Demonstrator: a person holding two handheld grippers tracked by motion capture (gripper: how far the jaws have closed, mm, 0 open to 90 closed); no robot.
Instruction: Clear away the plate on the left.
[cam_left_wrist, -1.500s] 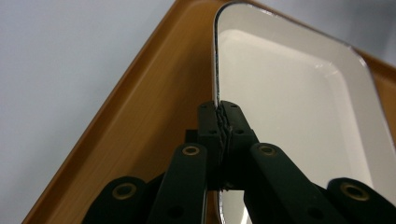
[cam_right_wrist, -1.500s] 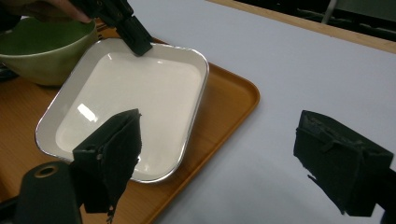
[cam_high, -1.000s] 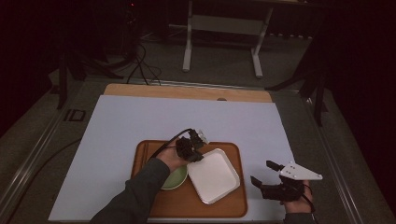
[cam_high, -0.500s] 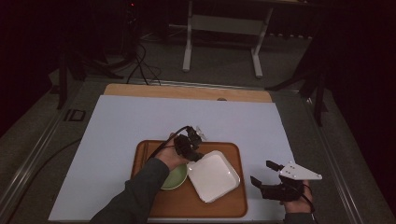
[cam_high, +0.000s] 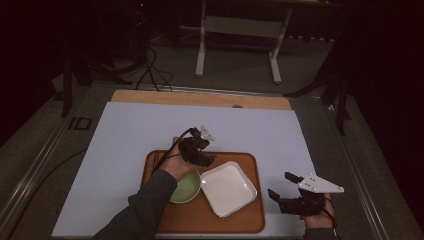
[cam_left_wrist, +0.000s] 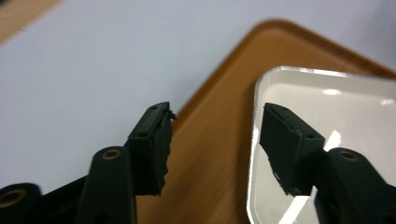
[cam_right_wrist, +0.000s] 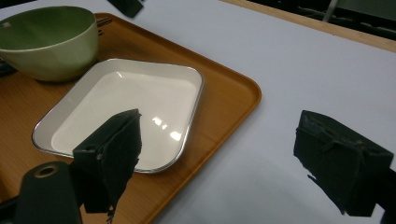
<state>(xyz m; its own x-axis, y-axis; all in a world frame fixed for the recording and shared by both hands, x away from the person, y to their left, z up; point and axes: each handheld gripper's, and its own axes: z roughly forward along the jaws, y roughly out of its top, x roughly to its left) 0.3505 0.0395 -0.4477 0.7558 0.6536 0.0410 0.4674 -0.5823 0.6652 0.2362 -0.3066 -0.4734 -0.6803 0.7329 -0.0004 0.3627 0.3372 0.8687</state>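
A wooden tray (cam_high: 252, 212) lies near the front of a white mat. On it a green bowl (cam_high: 186, 189) sits beside a white square plate (cam_high: 228, 188). My left gripper (cam_high: 206, 159) hovers over the tray's far edge, just above the plate's far-left corner (cam_left_wrist: 327, 107). Its jaws have just been opening and stand open with nothing between them (cam_left_wrist: 215, 112). My right gripper (cam_high: 281, 186) rests right of the tray, open and empty (cam_right_wrist: 222, 119). In the right gripper view the plate (cam_right_wrist: 126, 107), the bowl (cam_right_wrist: 46, 39) and the tray (cam_right_wrist: 229, 98) lie to its left.
The white mat (cam_high: 150, 130) covers most of the table, with a wooden strip (cam_high: 200, 97) along its far edge. A white-legged stand (cam_high: 237, 30) and cables (cam_high: 150, 70) are on the floor beyond. A cable trails from the left gripper across the tray.
The left gripper's jaws have parted and let go of the plate's far-left corner. It has lifted a little away from the plate. The right gripper has kept still.
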